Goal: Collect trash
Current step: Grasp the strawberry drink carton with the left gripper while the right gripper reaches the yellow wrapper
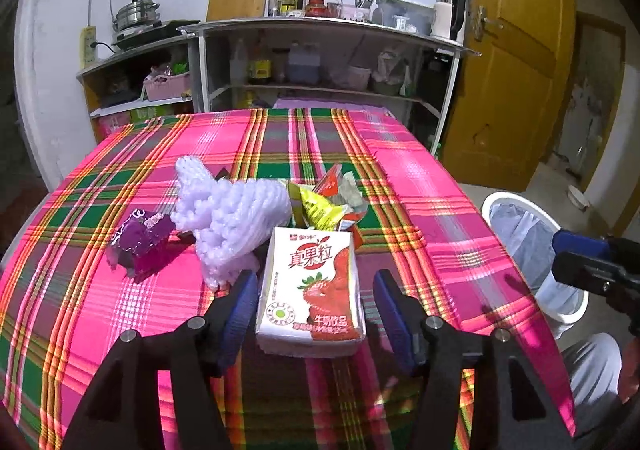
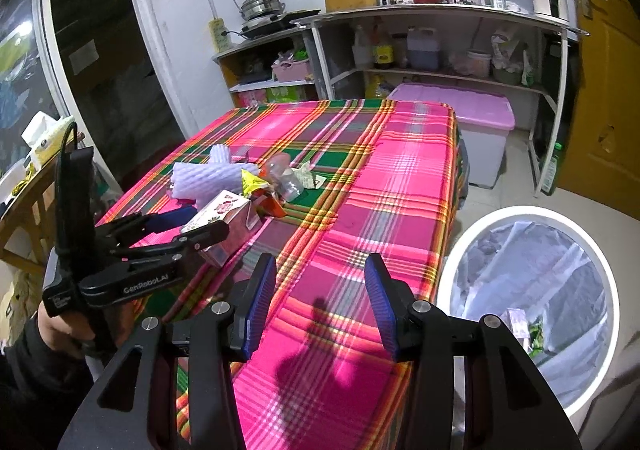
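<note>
While my left claw (image 1: 316, 306) straddles the carton (image 1: 312, 290) at the near middle of the table (image 1: 440, 218), the main risk is a bad squeeze. The carton lies on the plaid cloth between the two blue pads, which stand wide apart. The left pad sits just beside its side; whether it touches I cannot tell. The right pad is clearly apart from it. If I close off-centre, the carton could skid or twist out, and if it is not empty, crushing it might spill drink on the cloth.

Going left to right across the far side of the carton: a purple wrapper (image 1: 140, 242) lies at the left, then white foam netting (image 1: 228, 218) just beside the carton's far left corner, then a heap of yellow and red wrappers (image 1: 324, 202) behind it. The netting sits close enough that my left pad could snag it and drag it along.

Further right, off the table's edge, the white bin (image 2: 524, 310) stands on the floor with a liner and a few scraps already inside. A carry from the carton to there crosses the table edge, so a loose hold could drop the carton on the floor.

My right claw (image 2: 320, 302) hangs over the near right of the table, beside the bin, jaws partly open and holding nothing.
</note>
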The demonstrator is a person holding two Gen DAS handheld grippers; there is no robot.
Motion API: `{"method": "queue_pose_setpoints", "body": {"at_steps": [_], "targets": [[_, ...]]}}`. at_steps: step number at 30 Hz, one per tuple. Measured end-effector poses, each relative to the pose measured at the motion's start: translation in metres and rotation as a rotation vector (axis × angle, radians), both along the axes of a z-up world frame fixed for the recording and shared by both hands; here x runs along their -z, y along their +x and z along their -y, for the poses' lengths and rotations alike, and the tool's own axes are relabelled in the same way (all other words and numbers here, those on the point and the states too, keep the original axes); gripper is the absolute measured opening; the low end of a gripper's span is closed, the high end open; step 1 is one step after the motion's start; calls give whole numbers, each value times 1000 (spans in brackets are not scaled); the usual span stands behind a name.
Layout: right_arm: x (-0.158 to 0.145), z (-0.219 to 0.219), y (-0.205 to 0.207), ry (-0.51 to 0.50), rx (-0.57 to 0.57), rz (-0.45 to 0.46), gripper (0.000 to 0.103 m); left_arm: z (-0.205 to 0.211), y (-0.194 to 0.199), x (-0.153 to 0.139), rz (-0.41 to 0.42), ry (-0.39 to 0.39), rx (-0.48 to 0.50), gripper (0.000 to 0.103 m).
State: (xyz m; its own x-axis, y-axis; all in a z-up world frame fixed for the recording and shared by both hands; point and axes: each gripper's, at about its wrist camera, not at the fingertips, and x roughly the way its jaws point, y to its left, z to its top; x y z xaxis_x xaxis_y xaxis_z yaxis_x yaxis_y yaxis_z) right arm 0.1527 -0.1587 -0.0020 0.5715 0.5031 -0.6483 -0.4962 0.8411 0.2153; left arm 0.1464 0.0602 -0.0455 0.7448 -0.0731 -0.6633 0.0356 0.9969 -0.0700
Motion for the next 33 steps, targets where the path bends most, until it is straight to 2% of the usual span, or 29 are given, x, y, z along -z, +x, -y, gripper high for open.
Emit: {"method": "queue_pose_setpoints", "body": {"at_steps": [8, 10, 12, 22, 33], "targets": [[4, -15, 10, -16, -22, -8, 47, -3, 3, 6, -14, 2, 2, 60], [4, -21, 12, -23, -29, -8, 47, -3, 3, 9, -19, 0, 1, 53], [5, -26, 15, -31, -38, -6, 47, -2, 0, 9, -15, -2, -2, 53], [10, -69, 38, -68, -112, -28, 47, -20, -31, -1, 27, -86, -25, 53], [20, -122, 66, -116, -200, -45, 47, -47, -49, -4, 47, -123, -72, 53]]}}
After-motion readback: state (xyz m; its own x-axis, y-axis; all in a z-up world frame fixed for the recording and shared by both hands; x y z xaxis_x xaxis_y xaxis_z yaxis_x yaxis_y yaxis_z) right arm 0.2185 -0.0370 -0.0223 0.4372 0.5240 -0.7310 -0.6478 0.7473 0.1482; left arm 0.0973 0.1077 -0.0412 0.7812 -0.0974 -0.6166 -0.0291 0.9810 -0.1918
